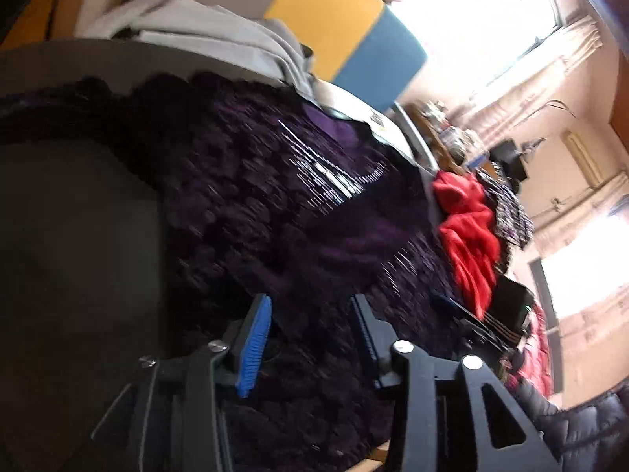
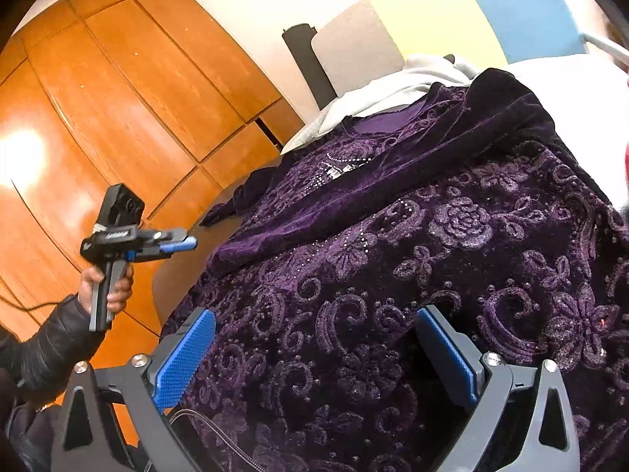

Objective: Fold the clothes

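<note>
Both grippers, left gripper (image 1: 310,338) and right gripper (image 2: 314,358), hold jaws apart above the purple garment (image 2: 432,236).

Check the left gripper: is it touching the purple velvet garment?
Apart. The right wrist view shows the left gripper held up beside the table, with wooden wall visible between it and the purple velvet garment.

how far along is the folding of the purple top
Partly done: one sleeve of the purple top already lies folded across its front. Nothing is in hand: the right hand-held gripper is open over the hem, and the left hand-held gripper is off to the side, gripping nothing. Left: the rest of the folds, then the red garment beyond. A grey garment lies behind.
</note>
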